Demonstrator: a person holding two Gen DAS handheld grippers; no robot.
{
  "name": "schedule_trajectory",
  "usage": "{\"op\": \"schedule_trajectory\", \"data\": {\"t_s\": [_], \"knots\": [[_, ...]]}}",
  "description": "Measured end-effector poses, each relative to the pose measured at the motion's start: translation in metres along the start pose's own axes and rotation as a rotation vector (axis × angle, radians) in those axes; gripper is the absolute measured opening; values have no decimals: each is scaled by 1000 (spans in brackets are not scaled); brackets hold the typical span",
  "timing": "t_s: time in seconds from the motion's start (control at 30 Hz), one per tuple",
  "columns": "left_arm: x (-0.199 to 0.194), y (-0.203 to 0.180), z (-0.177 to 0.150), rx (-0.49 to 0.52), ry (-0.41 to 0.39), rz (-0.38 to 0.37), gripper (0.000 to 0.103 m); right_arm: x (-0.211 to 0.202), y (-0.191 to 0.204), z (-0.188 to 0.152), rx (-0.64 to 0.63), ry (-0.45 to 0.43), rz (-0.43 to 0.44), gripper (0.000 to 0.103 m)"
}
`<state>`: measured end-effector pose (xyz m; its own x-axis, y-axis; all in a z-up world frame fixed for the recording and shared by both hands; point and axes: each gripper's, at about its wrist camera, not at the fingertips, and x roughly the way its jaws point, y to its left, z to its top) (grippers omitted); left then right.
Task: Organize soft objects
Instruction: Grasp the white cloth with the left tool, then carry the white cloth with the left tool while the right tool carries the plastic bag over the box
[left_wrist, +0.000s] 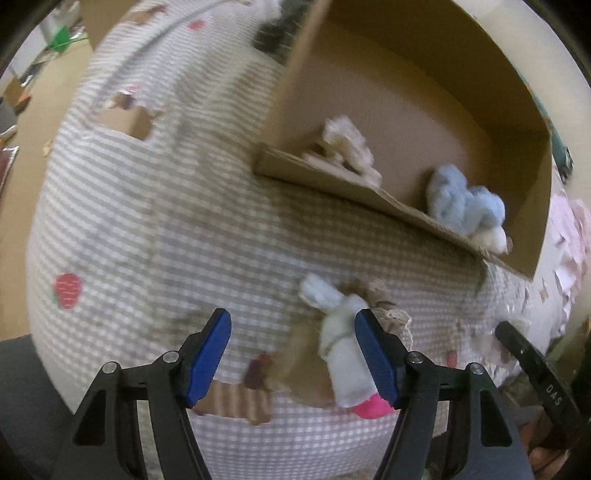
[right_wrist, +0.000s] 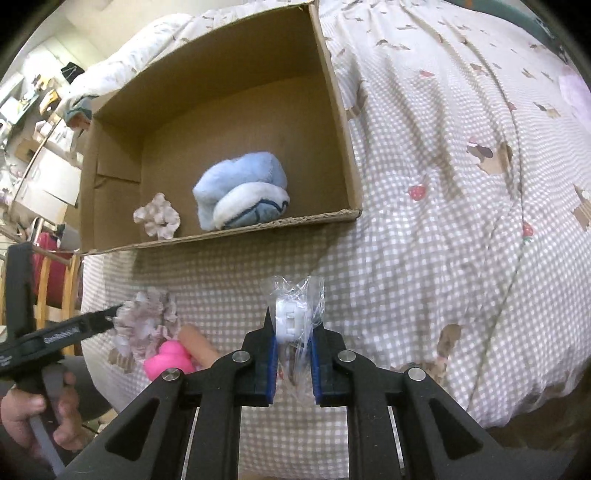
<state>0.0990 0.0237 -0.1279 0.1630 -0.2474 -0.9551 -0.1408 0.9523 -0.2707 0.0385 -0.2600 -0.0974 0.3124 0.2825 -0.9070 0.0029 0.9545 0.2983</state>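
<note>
This is a home bedroom: a bed (right_wrist: 443, 184) under a gingham quilt printed with strawberries. A cardboard box (right_wrist: 343, 122) sits on it, and a wooden chair (right_wrist: 55, 288) and cluttered shelves (right_wrist: 33, 103) stand alongside.

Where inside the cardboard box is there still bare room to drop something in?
The open cardboard box has bare floor across its back half, behind the folded light-blue plush towel, and a smaller patch between the towel and the right wall. The front edge is crowded: the pale ruffled scrunchie sits front-left, the towel front-centre.
</note>
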Motion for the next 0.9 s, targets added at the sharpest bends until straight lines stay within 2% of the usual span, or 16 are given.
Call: {"op": "schedule_trajectory", "data": {"t_s": [0.13, 0.17, 0.2, 0.27, 0.33, 0.53, 0.73, 0.83, 0.9], "knots": [[12, -13, -3, 44, 38, -24, 67, -9, -3, 5, -1, -10, 9, 16], [15, -14, -4, 51, 45, -20, 63, -8, 3, 2, -4, -10, 10, 16], [19, -16, -5, 60, 56, -15, 49, -7, 6, 1, -8, -11, 10, 16], [23, -16, -5, 61, 63, -21, 28, -5, 10, 0, -17, -10, 6, 16], [17, -13, -2, 39, 41, -46, 24, -5, 10, 0, -20, -9, 8, 16], [-16, 4, 5, -22, -67, -68, 24, -3, 12, 2, -13, -14, 17, 16], [-23, 25, 4, -105, -51, -114, 24, -1, 17, 2, -31, -10, 17, 16], [-24, 32, -5, -113, -50, -119, 25, -1, 16, 2, -26, -10, 17, 16], [-25, 38, -9, -120, -58, -95, 28, -1, 16, 1, -25, -9, 18, 16]]}}
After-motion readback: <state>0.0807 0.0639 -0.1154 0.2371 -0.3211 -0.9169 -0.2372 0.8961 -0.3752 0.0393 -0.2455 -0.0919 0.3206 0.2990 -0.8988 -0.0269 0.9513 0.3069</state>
